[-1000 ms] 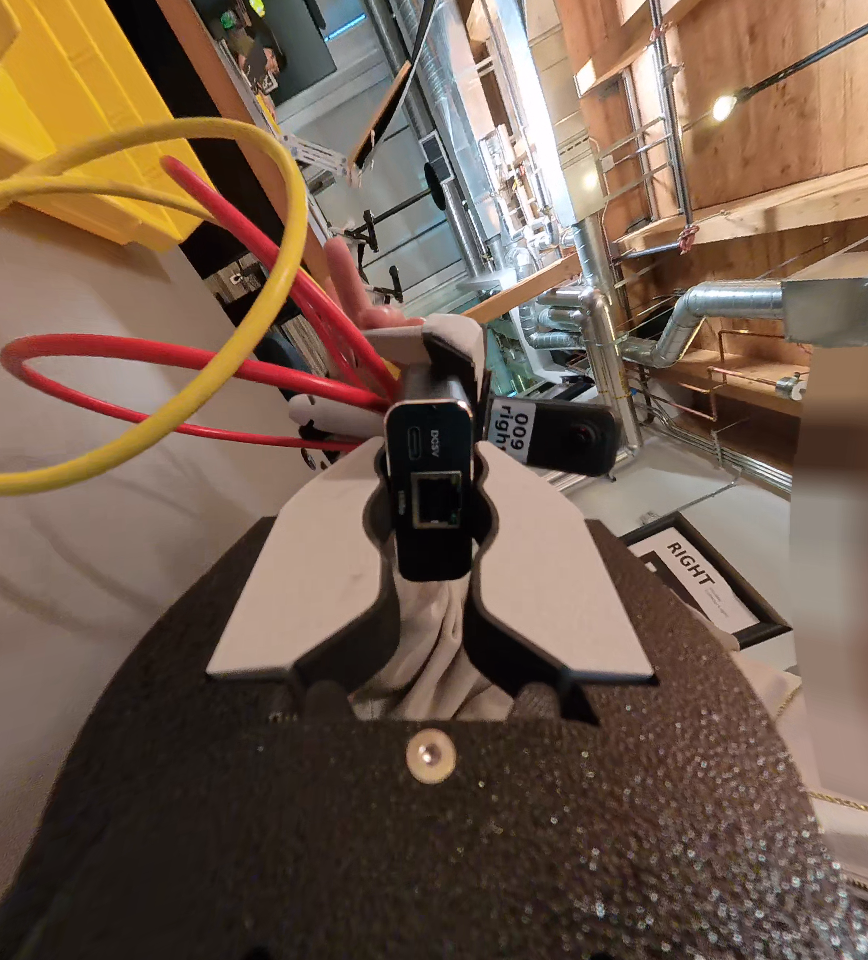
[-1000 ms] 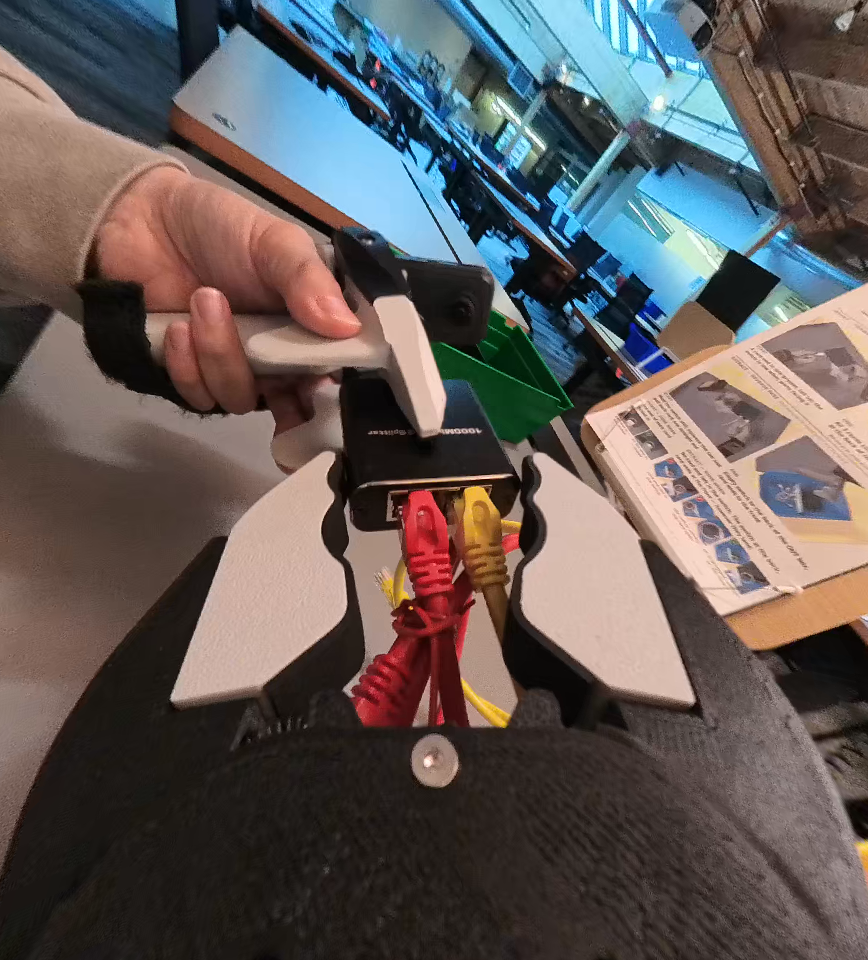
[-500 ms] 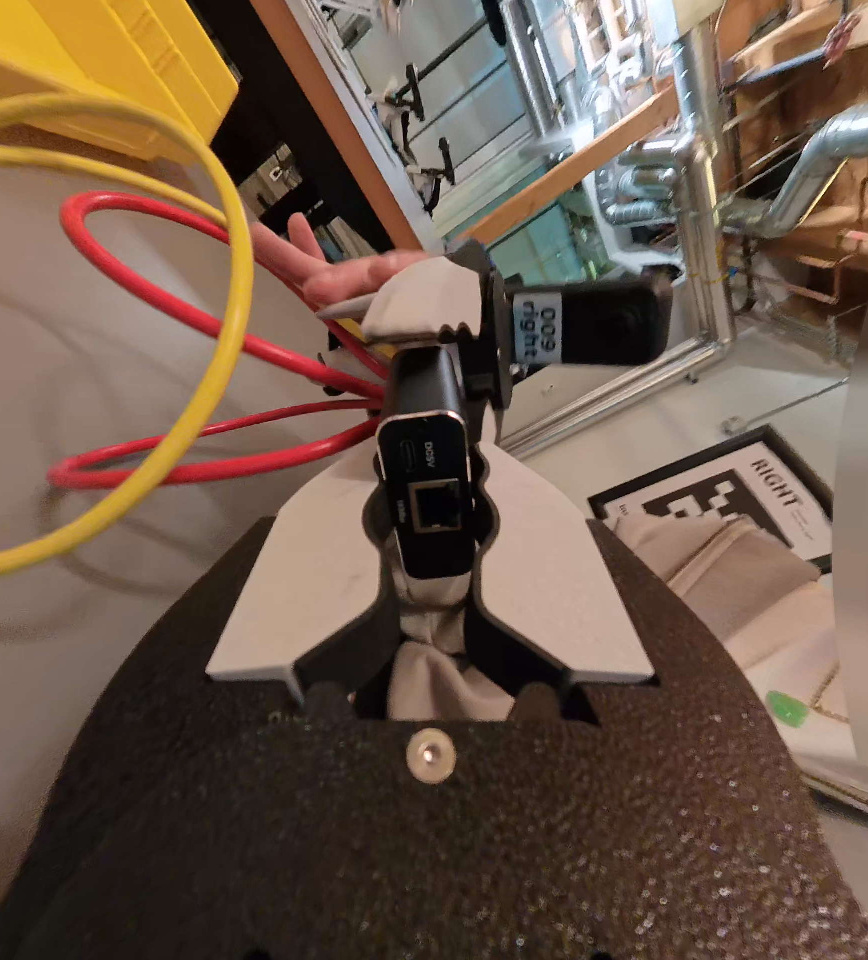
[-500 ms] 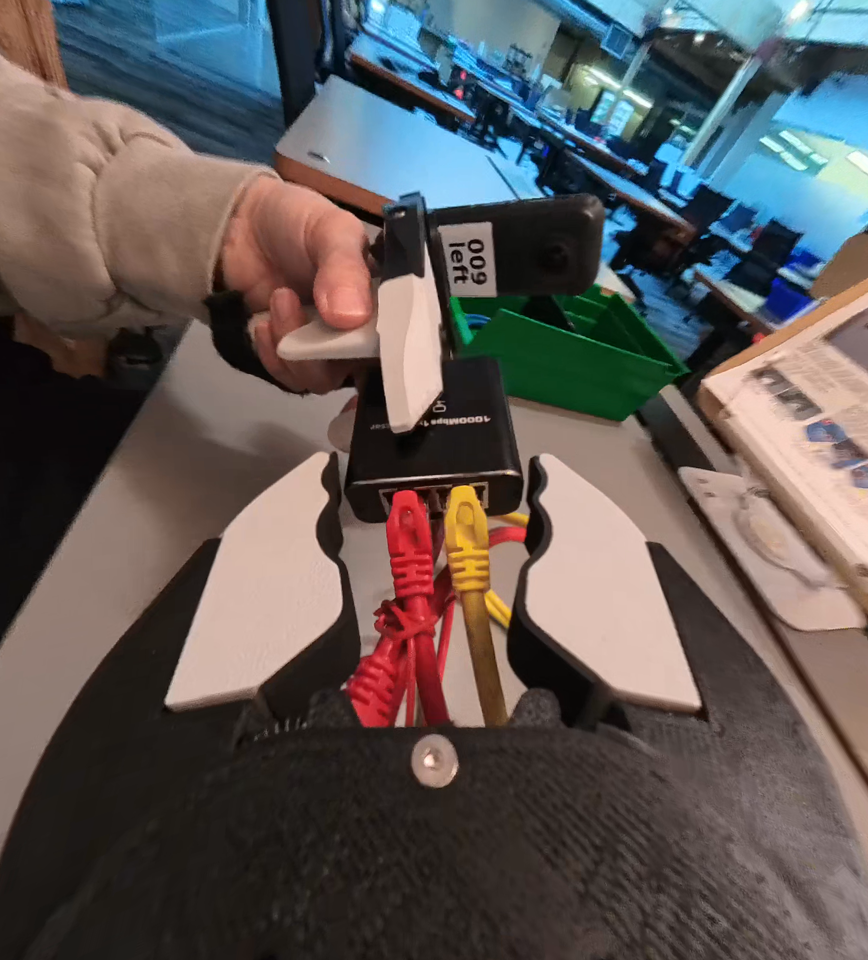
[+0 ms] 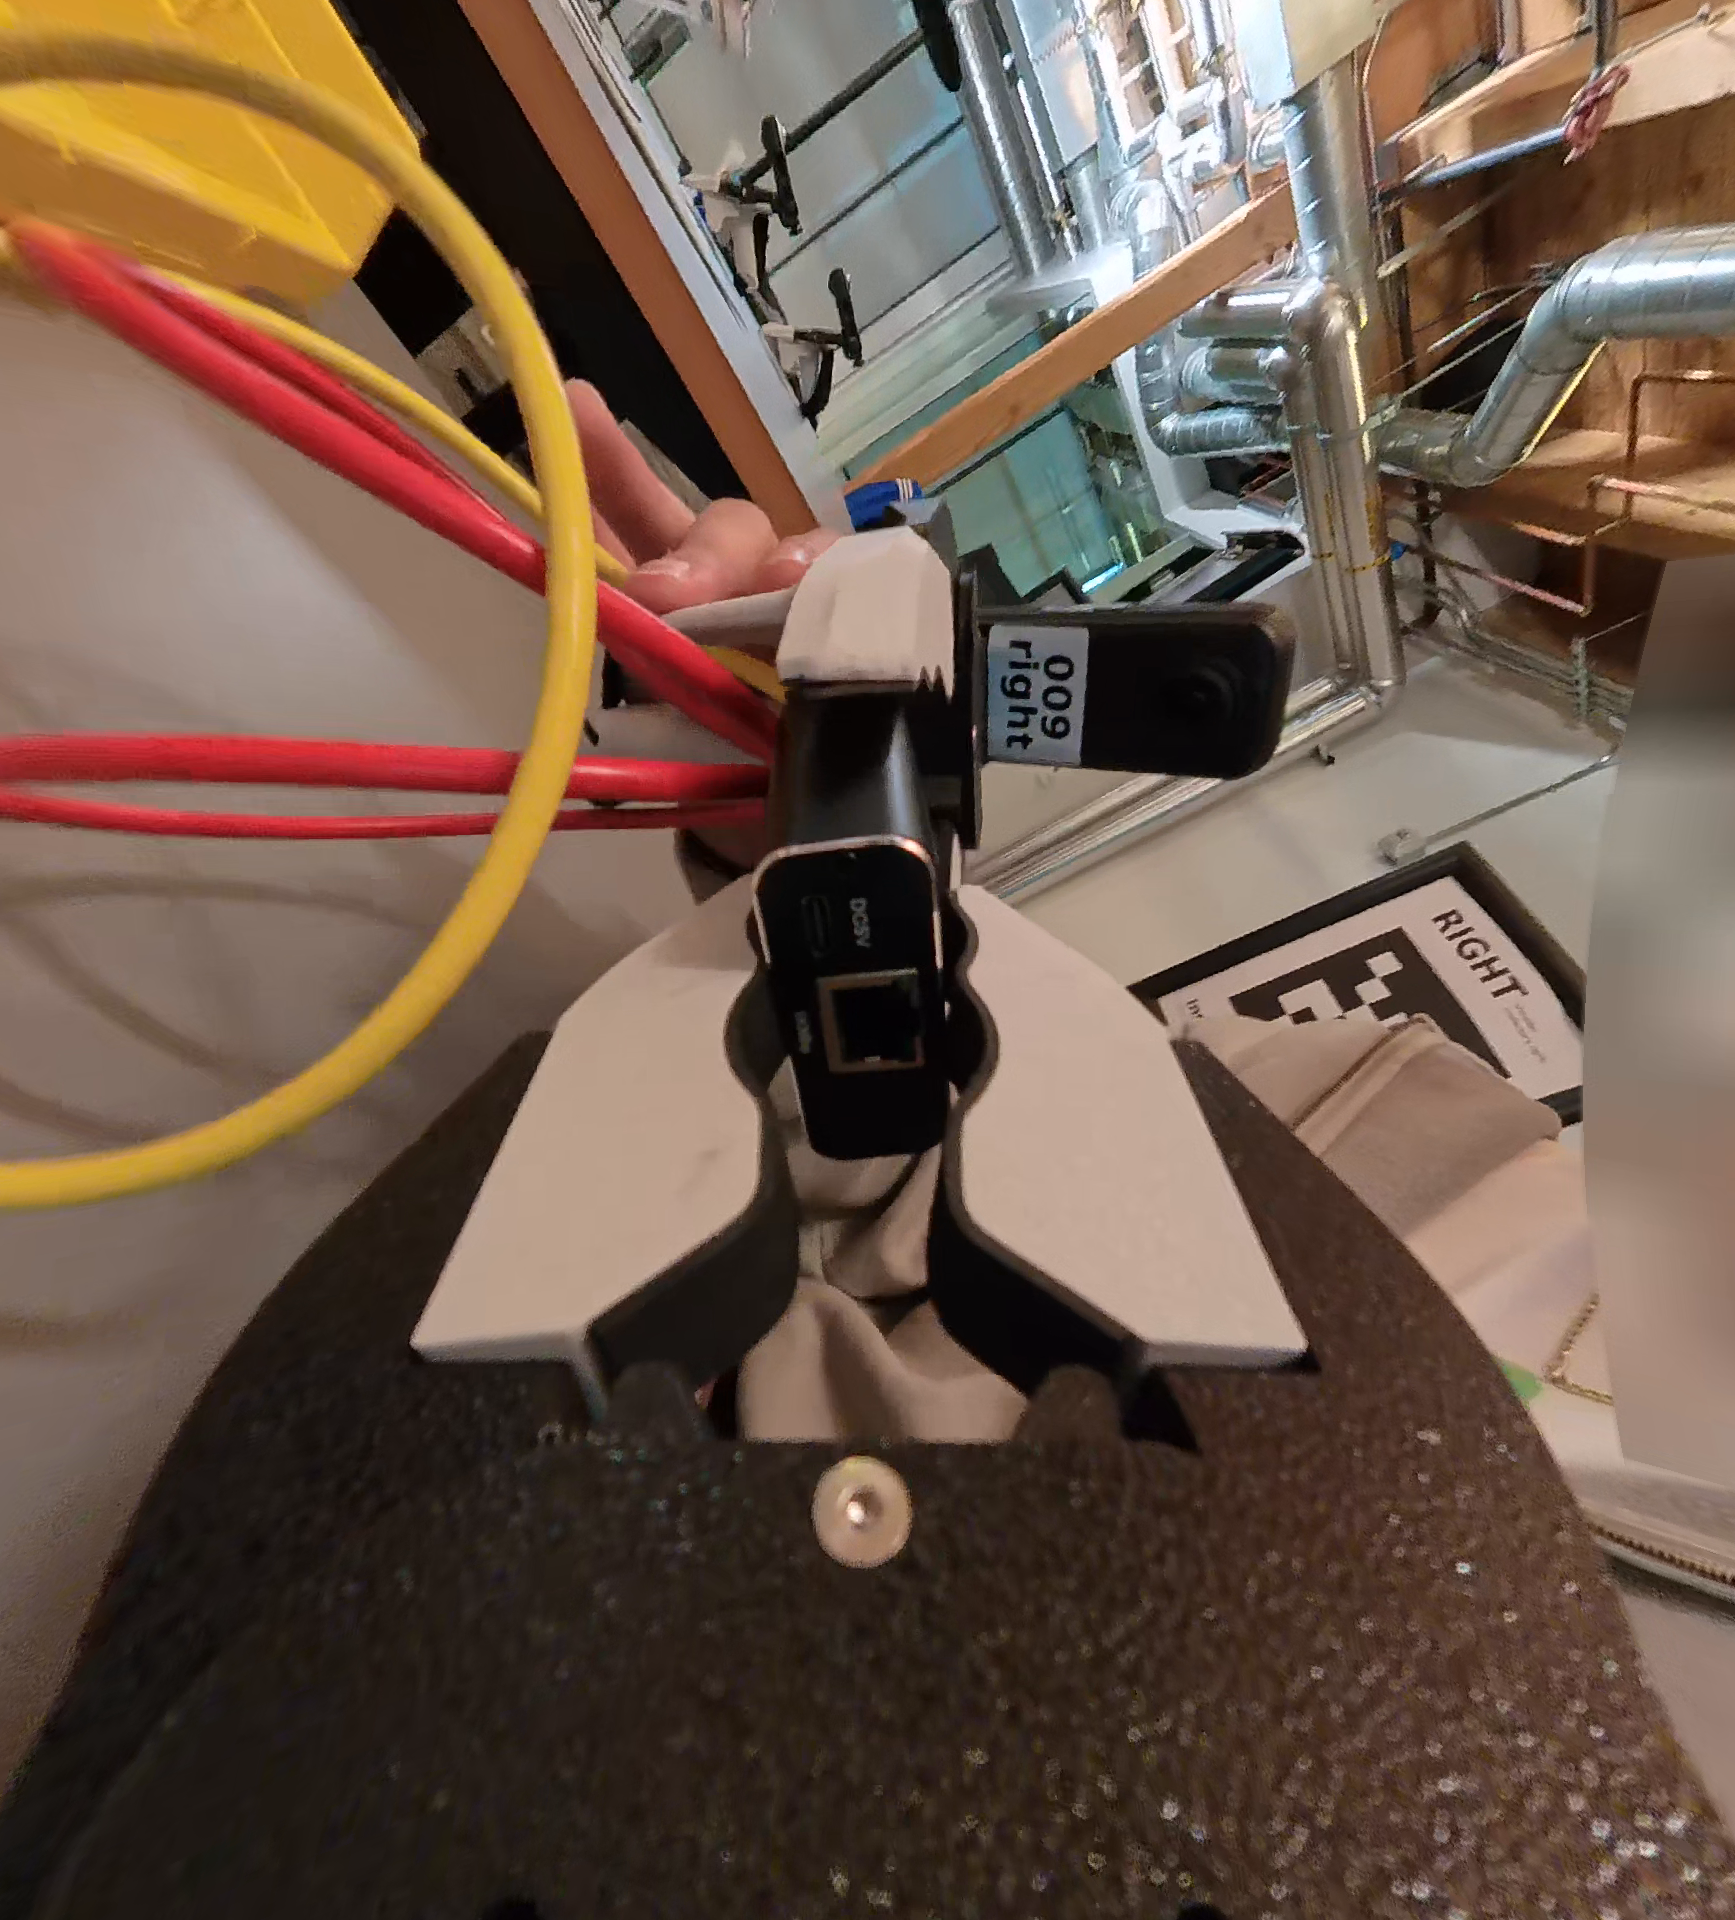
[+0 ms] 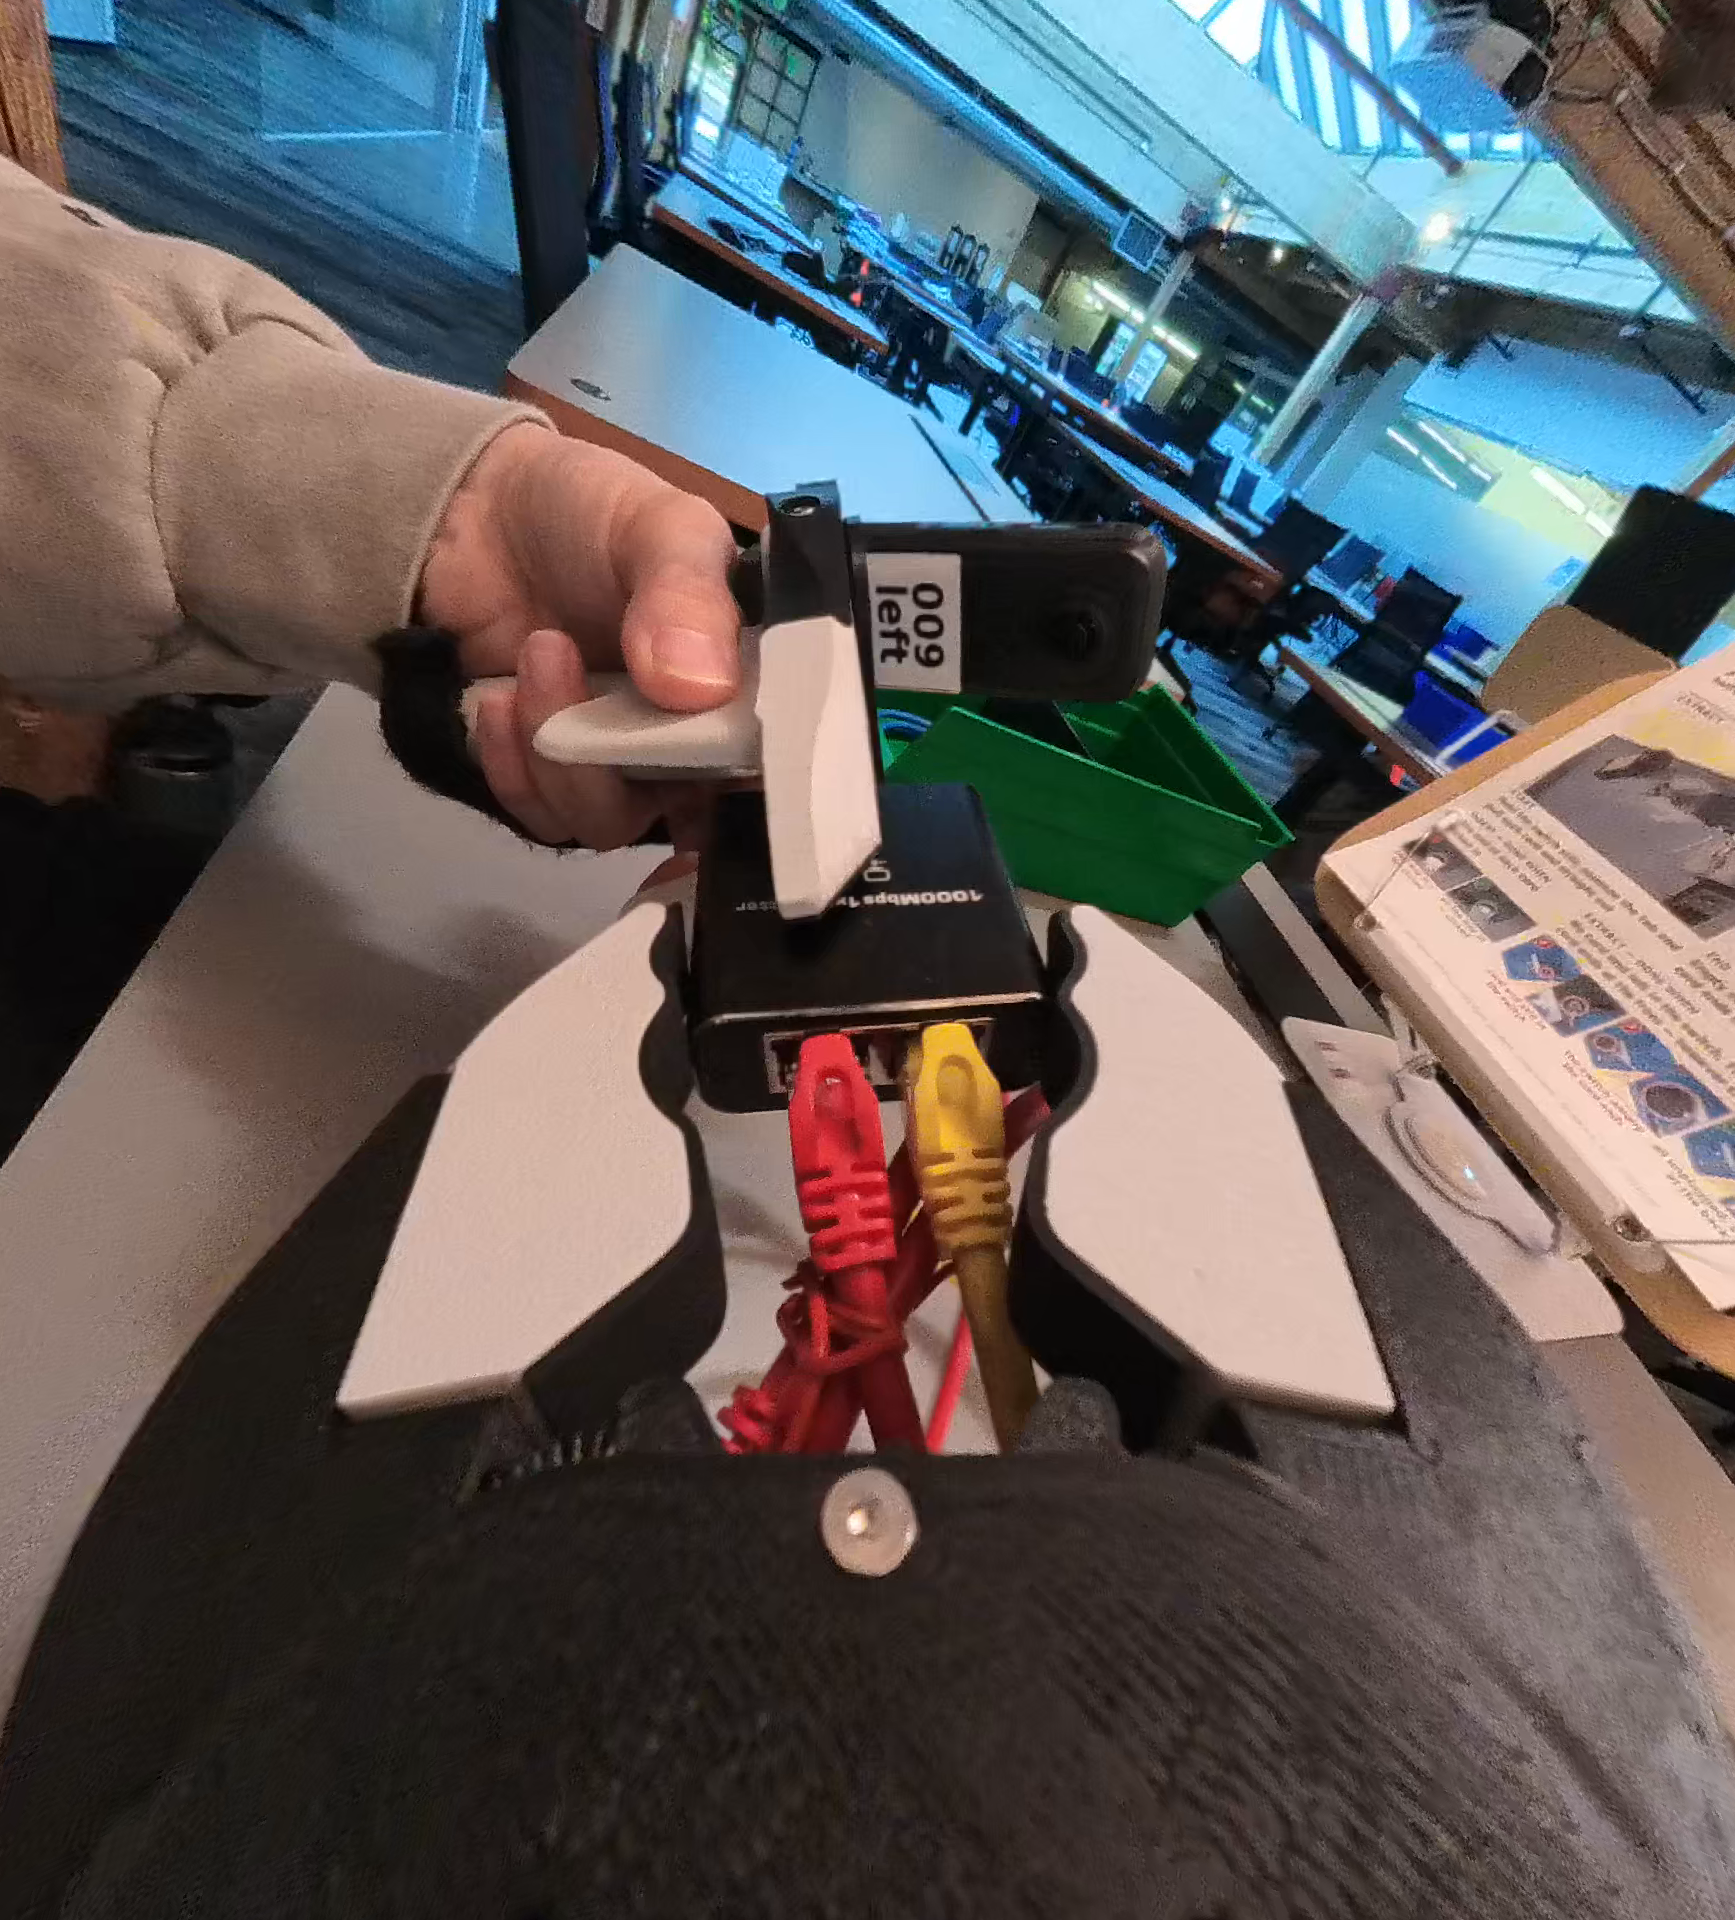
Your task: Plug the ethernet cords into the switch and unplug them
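The switch (image 5: 847, 1023), a small black box, is held off the table (image 6: 219, 997) between both grippers. The left gripper (image 5: 852, 1039) is clamped on its end, the two grey fingers (image 5: 634, 1132) pressing the narrow sides; the end face with one empty port faces this camera. In the right wrist view the same gripper (image 6: 821, 790) comes in from the far side, with a hand (image 6: 572, 613) in a beige sleeve (image 6: 115, 468) on its handle.

The right gripper (image 6: 863, 1039) straddles the opposite end of the switch (image 6: 852, 935). Its fingers (image 6: 530, 1195) stand just beside the box's corners, and whether they press on it or only flank it is hard to tell from here. A red cord (image 6: 837, 1153) and a yellow cord (image 6: 962, 1153) are both plugged into the port row, side by side, red on the left. They run back between the fingers, where more red cable lies bundled.

In the left wrist view, the red cord (image 5: 271, 779) and the yellow cord (image 5: 520, 727) loop out wide over the table (image 5: 115, 582). A yellow bin (image 5: 146, 135) sits behind them. A green bin (image 6: 1081, 800) stands on the table beyond the switch, and an instruction sheet (image 6: 1621, 935) on a board lies to the right.
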### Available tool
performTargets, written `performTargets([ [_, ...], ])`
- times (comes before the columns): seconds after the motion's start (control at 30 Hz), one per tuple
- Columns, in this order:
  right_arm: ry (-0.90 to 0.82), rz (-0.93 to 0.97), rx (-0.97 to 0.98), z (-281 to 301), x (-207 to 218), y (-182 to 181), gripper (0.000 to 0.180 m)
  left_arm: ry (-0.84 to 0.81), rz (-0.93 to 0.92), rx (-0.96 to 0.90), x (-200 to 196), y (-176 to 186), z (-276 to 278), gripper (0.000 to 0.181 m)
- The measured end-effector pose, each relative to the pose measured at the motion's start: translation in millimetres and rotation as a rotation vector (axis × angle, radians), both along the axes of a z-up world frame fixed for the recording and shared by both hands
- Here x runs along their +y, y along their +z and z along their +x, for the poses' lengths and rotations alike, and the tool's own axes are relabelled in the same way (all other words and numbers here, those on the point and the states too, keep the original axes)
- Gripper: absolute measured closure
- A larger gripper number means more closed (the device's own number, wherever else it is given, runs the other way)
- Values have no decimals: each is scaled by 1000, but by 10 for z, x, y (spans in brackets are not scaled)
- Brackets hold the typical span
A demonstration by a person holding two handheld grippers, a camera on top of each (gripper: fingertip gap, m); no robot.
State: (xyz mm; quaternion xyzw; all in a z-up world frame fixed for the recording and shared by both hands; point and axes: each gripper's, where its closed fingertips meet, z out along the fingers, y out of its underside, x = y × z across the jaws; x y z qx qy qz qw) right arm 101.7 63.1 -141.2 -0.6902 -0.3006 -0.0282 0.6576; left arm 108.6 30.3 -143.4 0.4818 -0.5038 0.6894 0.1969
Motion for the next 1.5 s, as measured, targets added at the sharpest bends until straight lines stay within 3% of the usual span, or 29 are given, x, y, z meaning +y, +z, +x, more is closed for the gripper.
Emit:
performTargets([
  [0.27, -48, -15, 14, 30, 94, -36, 113, 11, -17, 22, 90, 7, 18, 153],
  [0.4, -74, 25, 61, 59, 168, 13, 114, 49, -44, -34, 164, 118, 67, 142],
  [0.47, -73, 56, 96, 71, 165, 60, 114, 103, 23, -70, 235, 125, 104, 130],
  [0.67, -128, 78, 71, 196, 122, 109, 114, 290, 261, -150, 560, 141, 123, 125],
  [0.87, -139, 51, -41, 119, 170, 49, 114, 180, 385, -98, 351, 22, 34, 120],
  [0.9, -106, 53, -53, 40, 175, 47, 114, 155, 374, -101, 282, 19, 39, 129],
  [0.93, -71, 48, -58, -43, 181, 39, 114, 121, 327, -126, 204, 66, 27, 149],
  [1.1, -13, 139, -31, -104, 95, 127, 114, 70, 150, -104, 84, 138, 8, 153],
  [1.33, 37, 88, -19, -158, 62, 68, 102, -4, 140, -67, -7, 108, -28, 152],
  [1.5, 45, 121, 12, -170, 48, 113, 106, -26, 65, -66, -28, 132, -30, 153],
])
